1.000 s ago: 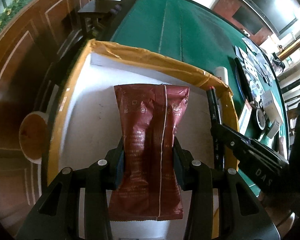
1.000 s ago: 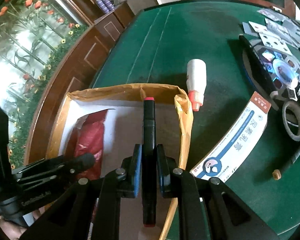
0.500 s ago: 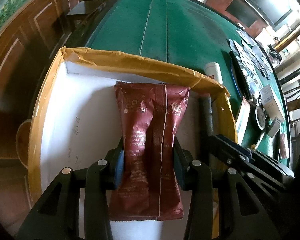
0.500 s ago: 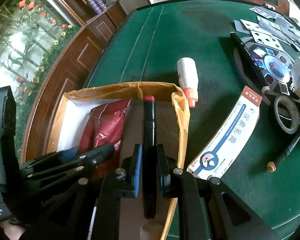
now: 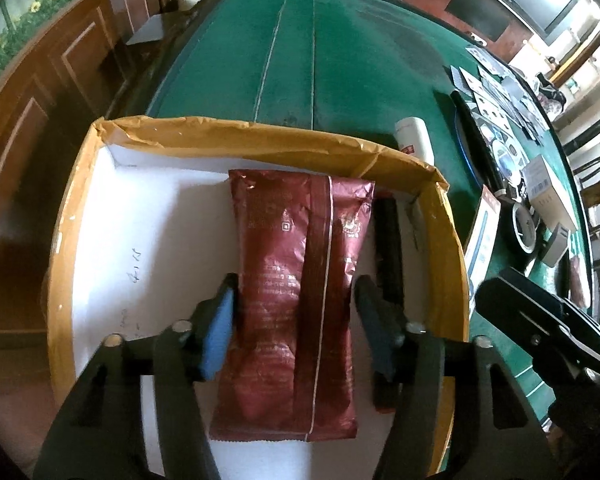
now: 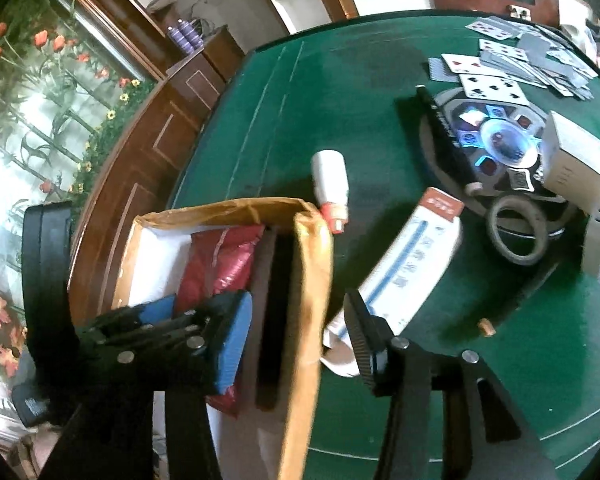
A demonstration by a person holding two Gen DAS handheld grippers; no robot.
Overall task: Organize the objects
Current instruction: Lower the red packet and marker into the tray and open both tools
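A tan-rimmed cardboard box (image 5: 260, 130) with a white inside sits on the green table (image 5: 320, 60). A dark red packet (image 5: 296, 280) lies flat in it, between the fingers of my left gripper (image 5: 296, 324). Those jaws are opening and the blue pads stand just off the packet's sides. A black marker (image 5: 388, 256) lies in the box along the packet's right side. My right gripper (image 6: 300, 340) is also opening and holds nothing. It straddles the box's right wall (image 6: 306, 300), with the marker (image 6: 270, 300) lying loose left of that wall.
Right of the box lie a white glue bottle with an orange cap (image 6: 330, 184), a blue-and-white carton (image 6: 412, 252), a tape ring (image 6: 518, 230), a white box (image 6: 576, 164), a round tray (image 6: 496, 140) and playing cards (image 6: 496, 84). Wooden panelling borders the table's left.
Both grippers have opened. The left has let go of the red packet and the right has let go of the marker, which now lies in the box. The right gripper has shifted right.
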